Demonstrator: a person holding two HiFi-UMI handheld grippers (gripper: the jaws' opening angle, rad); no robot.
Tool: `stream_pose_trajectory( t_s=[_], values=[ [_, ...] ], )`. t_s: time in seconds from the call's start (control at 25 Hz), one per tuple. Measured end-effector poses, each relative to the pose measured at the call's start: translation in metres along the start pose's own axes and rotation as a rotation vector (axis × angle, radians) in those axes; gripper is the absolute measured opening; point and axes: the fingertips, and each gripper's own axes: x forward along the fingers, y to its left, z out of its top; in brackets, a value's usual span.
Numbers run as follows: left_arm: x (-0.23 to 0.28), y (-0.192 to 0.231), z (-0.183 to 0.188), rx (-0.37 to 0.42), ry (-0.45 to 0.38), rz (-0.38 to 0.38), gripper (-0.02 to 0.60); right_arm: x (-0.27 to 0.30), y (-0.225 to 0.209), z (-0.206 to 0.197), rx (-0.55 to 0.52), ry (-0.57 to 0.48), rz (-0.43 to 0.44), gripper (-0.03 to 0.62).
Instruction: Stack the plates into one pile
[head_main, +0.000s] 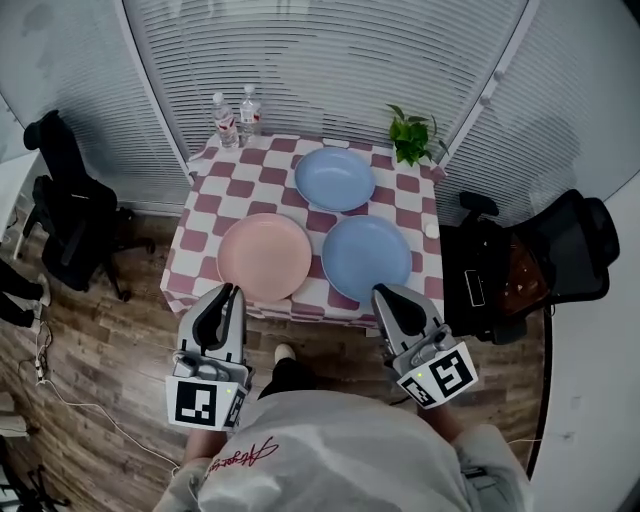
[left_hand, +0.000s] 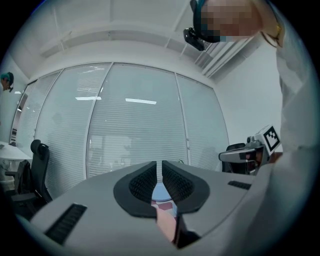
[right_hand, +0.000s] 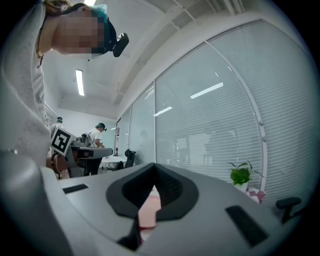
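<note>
While both grippers are held level short of the near table edge, the three plates lie flat and separate on the square table with the red-and-white checked cloth (head_main: 405, 215), each showing a bare face with nothing resting in it.

The left gripper (head_main: 232, 292) has its ribbed black pads drawn together to a hairline slit, with nothing clamped between them (left_hand: 159, 164). The round pink plate (head_main: 265, 256) lies just ahead of it, a little to its right. In the left gripper view a sliver of that pink plate (left_hand: 166, 224) shows below the pads.

The right gripper (head_main: 382, 295) is likewise closed, its pad tips meeting on nothing (right_hand: 154, 167). The nearer round pale-blue plate (head_main: 366, 257) lies just ahead of it, slightly to its left, and just beside the pink plate.

The farther round pale-blue plate (head_main: 335, 178) sits beyond the other two, well ahead of both grippers and roughly between their lines. Whether its rim touches the nearer blue one cannot be told.

At the far table corner ahead of the left gripper stand two clear water bottles (head_main: 237, 117). At the far corner ahead and to the right of the right gripper stands a small leafy green potted plant (head_main: 412, 135), which also shows to the right of that gripper's jaws in its own view (right_hand: 241, 176).
</note>
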Motion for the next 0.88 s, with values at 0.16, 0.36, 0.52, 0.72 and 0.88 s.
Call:
stream_pose_trajectory(
  t_s=[0.16,0.36,0.52,0.72,0.88],
  values=[
    [0.016,0.020,-0.001,0.004,0.008,-0.006,0.044,0.028,-0.004,0.001,0.005,0.000,0.006,0.011],
    [0.031,0.052,-0.002,0.003,0.014,0.004,0.044,0.066,-0.004,0.003,0.011,-0.006,0.018,0.011],
    [0.041,0.076,-0.004,0.009,0.015,0.011,0.044,0.094,-0.002,0.001,0.015,-0.009,0.027,0.011],
    [0.050,0.102,-0.006,0.012,0.018,0.017,0.044,0.122,0.000,0.002,0.016,-0.018,0.029,0.009],
    [0.057,0.117,-0.009,0.008,0.023,0.020,0.044,0.140,-0.001,-0.003,0.024,-0.011,0.024,0.009]
  ],
)
